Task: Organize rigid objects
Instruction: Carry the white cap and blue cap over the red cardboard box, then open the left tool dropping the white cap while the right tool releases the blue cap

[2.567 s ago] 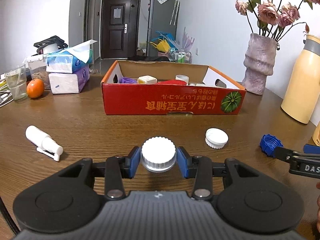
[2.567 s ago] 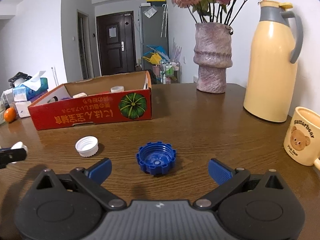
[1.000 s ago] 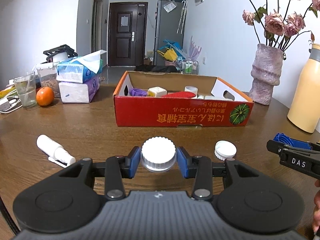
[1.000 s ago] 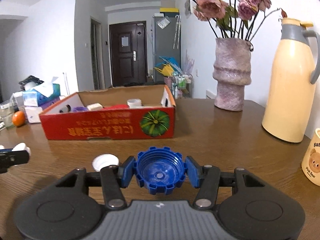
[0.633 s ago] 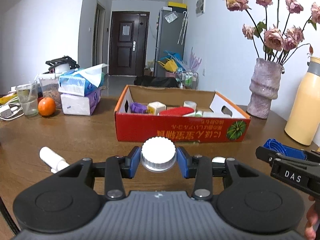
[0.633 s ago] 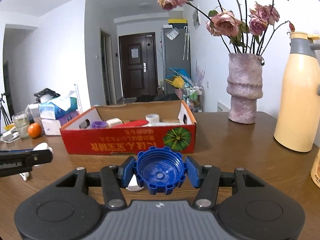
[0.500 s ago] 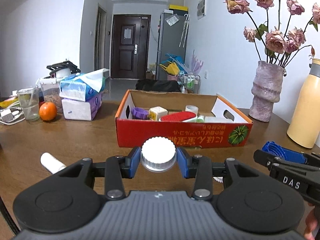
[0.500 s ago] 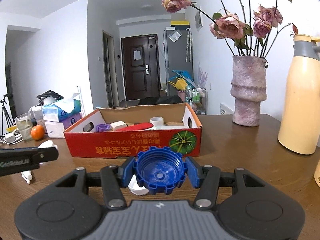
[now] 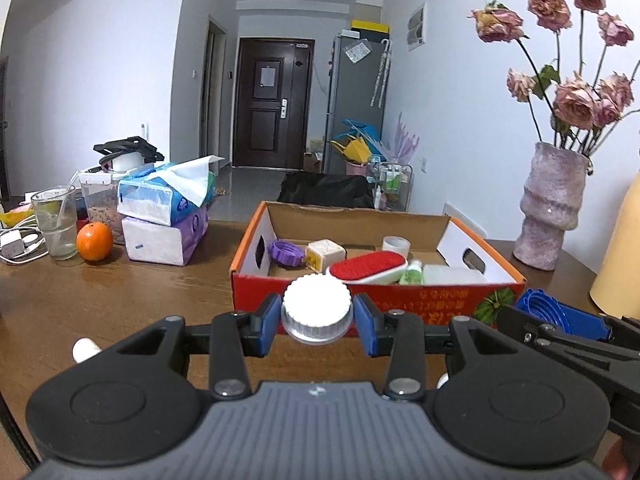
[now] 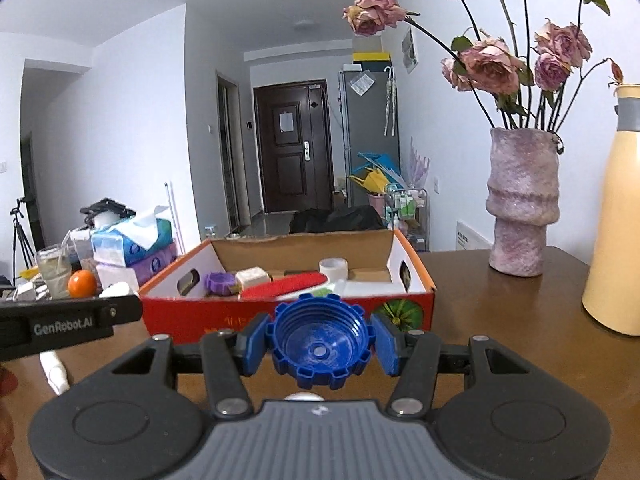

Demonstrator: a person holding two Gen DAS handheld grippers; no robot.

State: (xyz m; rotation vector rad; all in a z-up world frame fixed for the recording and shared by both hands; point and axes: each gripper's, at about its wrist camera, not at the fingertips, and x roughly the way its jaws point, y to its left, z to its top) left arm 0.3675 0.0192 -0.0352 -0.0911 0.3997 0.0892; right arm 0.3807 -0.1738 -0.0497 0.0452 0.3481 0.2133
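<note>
left wrist: left tongs (image 9: 317, 317) pinch white cap (image 9: 317, 309); right tongs (image 10: 320, 338) pinch blue cap (image 10: 320, 340).

Even, soft indoor light; sharp centre, fisheye-bent edges, dark corners.

White walls (image 9: 120, 60) enclose the room. A dark door (image 9: 272, 104) closes the hallway beside a grey fridge (image 9: 356, 100). The wooden table (image 9: 100, 292) reflects soft ceiling light.

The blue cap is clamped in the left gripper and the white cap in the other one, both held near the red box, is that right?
Not quite: they are swapped. The right wrist view shows the right gripper clamping the blue cap; the left gripper clamps the white cap, both near the red box.
</note>
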